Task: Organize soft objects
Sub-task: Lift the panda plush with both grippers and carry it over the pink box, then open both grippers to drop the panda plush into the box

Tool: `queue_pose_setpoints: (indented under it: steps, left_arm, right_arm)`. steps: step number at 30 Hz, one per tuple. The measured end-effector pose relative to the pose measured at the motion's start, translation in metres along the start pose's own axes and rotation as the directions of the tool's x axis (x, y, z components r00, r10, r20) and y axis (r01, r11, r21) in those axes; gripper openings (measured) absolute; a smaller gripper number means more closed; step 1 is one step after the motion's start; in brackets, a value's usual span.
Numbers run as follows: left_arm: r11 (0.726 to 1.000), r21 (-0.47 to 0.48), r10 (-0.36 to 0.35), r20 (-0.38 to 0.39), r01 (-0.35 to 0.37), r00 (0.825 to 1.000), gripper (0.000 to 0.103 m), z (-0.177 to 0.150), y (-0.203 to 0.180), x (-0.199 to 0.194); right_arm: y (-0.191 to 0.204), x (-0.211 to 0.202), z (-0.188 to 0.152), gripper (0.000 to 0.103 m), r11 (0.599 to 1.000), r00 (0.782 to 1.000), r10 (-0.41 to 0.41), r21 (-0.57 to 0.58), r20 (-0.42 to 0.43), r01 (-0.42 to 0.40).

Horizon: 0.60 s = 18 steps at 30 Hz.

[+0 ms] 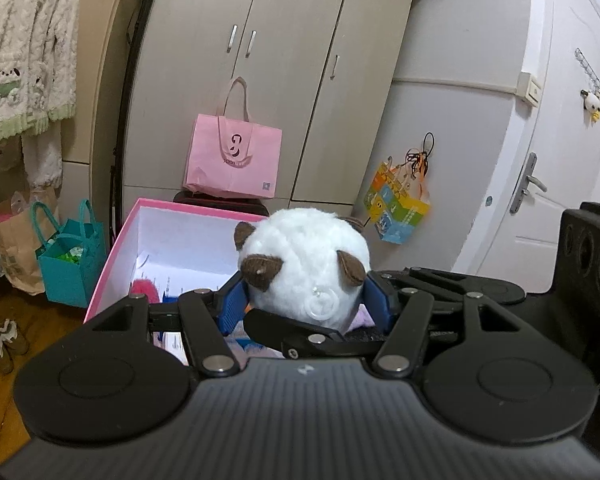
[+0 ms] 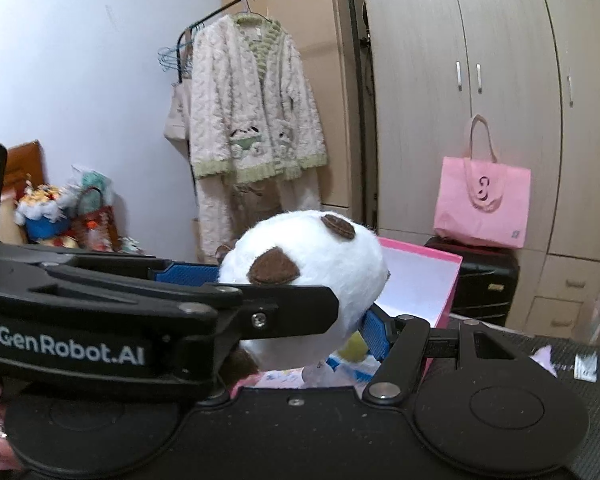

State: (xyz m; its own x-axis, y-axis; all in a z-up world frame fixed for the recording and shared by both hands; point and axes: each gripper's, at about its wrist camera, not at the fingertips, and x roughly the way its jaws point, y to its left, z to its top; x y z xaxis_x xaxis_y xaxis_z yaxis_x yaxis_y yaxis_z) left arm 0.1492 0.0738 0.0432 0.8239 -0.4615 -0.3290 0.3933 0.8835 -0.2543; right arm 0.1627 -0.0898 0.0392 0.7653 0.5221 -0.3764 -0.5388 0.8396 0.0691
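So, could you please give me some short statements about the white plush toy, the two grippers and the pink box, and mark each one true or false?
1. The round white plush toy with brown felt patches sits between the blue pads of the left gripper. True.
2. The right gripper is far from the toy. False: its blue pads flank the same toy.
3. The pink cardboard box with white inside is closed with a lid. False: it is open, and things lie inside.
4. A pink tote bag stands in front of the beige wardrobe. True.
5. The fluffy cream cardigan with green trim lies on the floor. False: it hangs on a rack.
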Motion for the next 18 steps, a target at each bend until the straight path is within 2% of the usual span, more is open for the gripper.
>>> queue_pose_setpoints:
  steps: [6, 13, 18]
  left_arm:
    - [1.000, 0.003, -0.007, 0.021, 0.007, 1.000, 0.060, 0.007, 0.017, 0.019]
    - [0.999, -0.038, -0.002, -0.066, 0.000, 0.998, 0.060, -0.007, 0.039, 0.047]
    - [0.999, -0.045, -0.010, -0.101, 0.005, 0.995, 0.062, -0.015, 0.042, 0.050]
  right_arm:
    - [-0.009, 0.023, 0.012, 0.070, 1.000, 1.000, -0.014, -0.025, 0.021, 0.015]
    - [-0.014, 0.059, -0.003, 0.069, 0.999, 0.997, -0.039, -0.036, -0.060, 0.037]
    - [-0.015, 0.066, -0.014, 0.071, 0.997, 0.992, -0.066, -0.034, -0.111, 0.062]
